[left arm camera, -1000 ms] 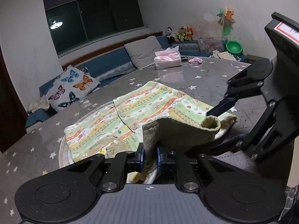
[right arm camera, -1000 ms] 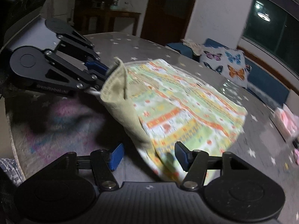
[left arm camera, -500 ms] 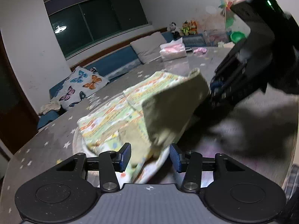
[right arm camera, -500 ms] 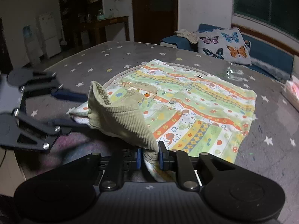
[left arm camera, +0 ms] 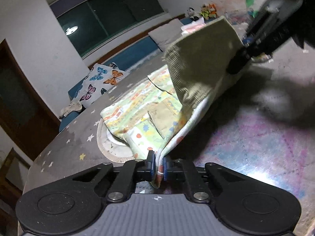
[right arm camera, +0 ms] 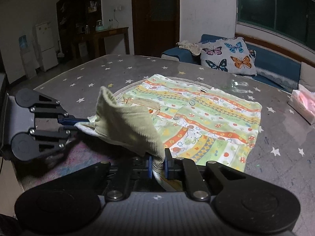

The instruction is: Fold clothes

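The left claw (left arm camera: 157,168) is clenched on the patterned jacket's (right arm camera: 206,118) hem at 6 o'clock; the right claw (right arm camera: 158,162) grasps its corduroy-lined edge, lifted. One jacket lies on the star-print table (right arm camera: 98,74); bare tabletop stretches toward 10 o'clock, one tissue box (right arm camera: 303,106) at 3 o'clock.

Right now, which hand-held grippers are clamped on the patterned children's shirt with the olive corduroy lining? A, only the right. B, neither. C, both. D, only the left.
C: the left hand-held gripper pinches the patterned children's shirt with olive corduroy lining at its hem, and the right hand-held gripper pinches another edge.
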